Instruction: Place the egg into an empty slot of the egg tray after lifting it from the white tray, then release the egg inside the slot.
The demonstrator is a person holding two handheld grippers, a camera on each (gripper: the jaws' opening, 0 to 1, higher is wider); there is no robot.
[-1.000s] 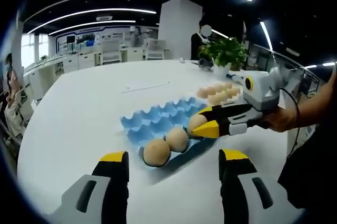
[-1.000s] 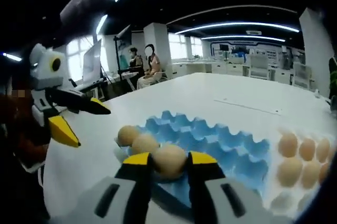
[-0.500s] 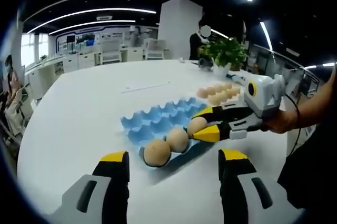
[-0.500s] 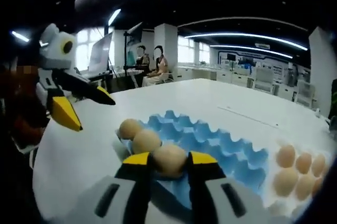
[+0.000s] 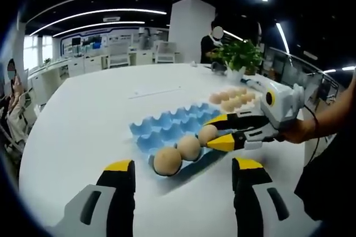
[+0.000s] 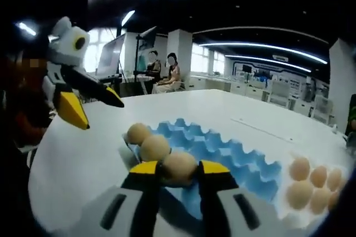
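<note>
White round table, open office behind. Blue egg tray carries three eggs along its near edge. Right gripper has its jaws closed on the end egg, sitting at a tray slot. Left gripper hangs wide open, empty, short of the tray. Left gripper view adds a potted plant; more eggs on the white tray.

Table: egg tray at frame centre | three eggs set in its nearest row, lower centre | loose eggs grouped upper right, behind tray | potted plant beyond them.
</note>
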